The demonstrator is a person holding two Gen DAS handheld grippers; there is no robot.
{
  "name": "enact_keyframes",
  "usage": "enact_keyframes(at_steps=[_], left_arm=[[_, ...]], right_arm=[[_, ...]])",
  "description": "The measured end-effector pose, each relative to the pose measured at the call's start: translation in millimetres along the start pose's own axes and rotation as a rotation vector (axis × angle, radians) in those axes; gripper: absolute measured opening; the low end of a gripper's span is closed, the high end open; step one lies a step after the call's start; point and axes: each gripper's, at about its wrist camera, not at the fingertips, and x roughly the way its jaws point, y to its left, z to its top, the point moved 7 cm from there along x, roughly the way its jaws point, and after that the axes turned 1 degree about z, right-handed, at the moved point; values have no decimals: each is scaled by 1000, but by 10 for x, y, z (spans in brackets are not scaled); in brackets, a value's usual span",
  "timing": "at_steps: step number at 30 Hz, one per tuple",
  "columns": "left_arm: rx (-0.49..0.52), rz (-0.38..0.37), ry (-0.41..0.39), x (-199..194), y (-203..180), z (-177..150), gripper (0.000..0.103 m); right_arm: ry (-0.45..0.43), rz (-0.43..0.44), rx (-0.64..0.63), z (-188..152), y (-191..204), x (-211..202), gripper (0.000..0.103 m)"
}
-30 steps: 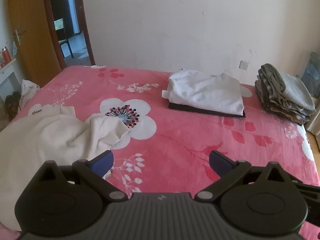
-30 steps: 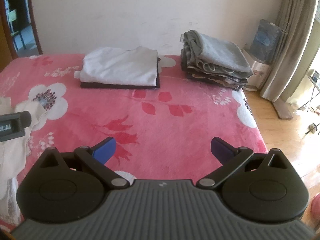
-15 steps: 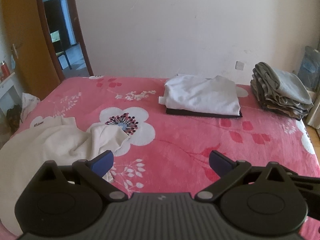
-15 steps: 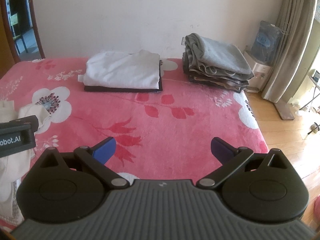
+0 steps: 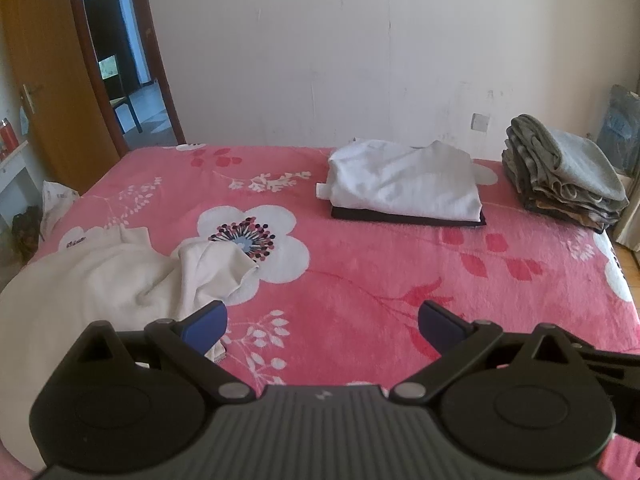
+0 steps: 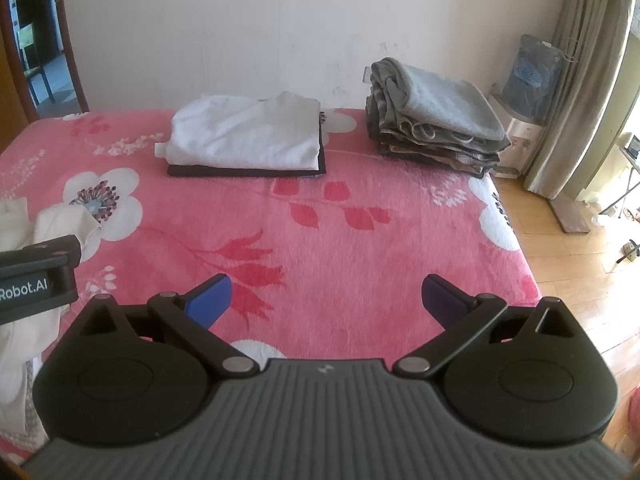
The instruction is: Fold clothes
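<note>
A crumpled cream garment lies on the near left of the pink floral bed; it also shows in the right wrist view. My left gripper is open and empty above the bed, its left fingertip over the garment's edge. My right gripper is open and empty above the bed's middle. The left gripper's body shows at the left edge of the right wrist view. A folded white garment on a black one lies at the far side.
A stack of folded grey clothes sits at the bed's far right corner. A wall runs behind the bed. An open wooden door is at the left. Wooden floor and a curtain are to the right.
Both grippers have pulled back and tilted up a little, so the bed and folded piles sit lower in view. Both stay open and empty.
</note>
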Motion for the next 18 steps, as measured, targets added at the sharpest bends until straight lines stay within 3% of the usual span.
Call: enact_keyframes(at_steps=[18], left_arm=[[6, 1, -5, 3, -36, -14, 102]], right_arm=[[8, -7, -2, -9, -1, 5, 102]])
